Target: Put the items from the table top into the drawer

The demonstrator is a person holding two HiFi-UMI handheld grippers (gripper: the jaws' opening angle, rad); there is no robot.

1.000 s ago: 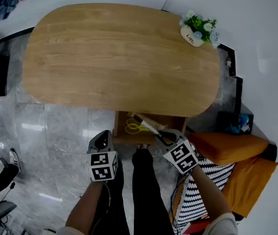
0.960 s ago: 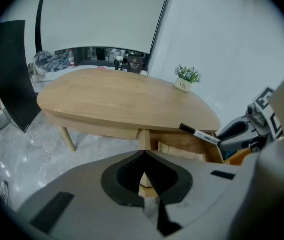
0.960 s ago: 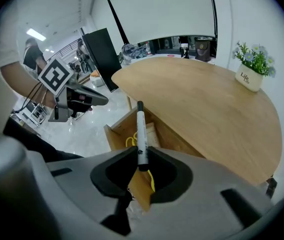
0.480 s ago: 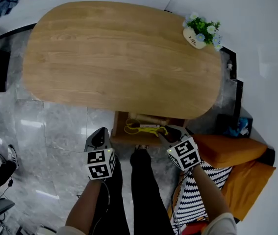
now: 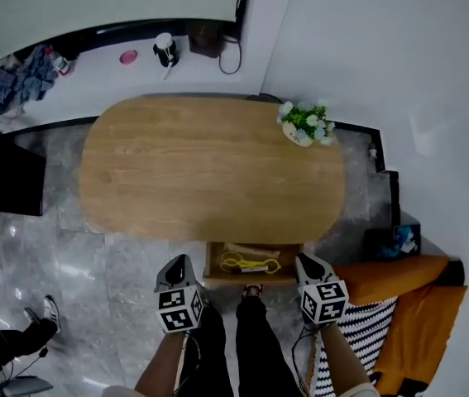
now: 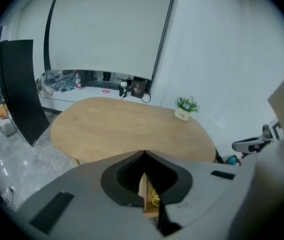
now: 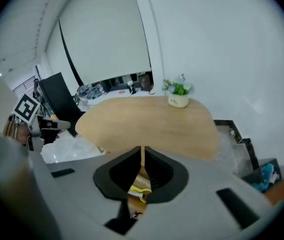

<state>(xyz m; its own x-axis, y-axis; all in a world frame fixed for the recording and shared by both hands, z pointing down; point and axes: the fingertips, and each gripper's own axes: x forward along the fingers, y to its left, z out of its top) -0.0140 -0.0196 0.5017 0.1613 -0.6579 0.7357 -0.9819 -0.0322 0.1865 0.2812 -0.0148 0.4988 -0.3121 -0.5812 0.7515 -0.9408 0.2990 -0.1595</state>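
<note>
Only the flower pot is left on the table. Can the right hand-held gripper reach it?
Probably yes: bare tabletop lies between the right hand-held gripper and the flower pot; its jaws, just closing, hold nothing.

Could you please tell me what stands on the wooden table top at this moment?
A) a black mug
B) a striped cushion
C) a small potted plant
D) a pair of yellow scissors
C: the small potted plant is the only thing on the table, near its far right edge, while the yellow item lies in the open drawer below.
</note>
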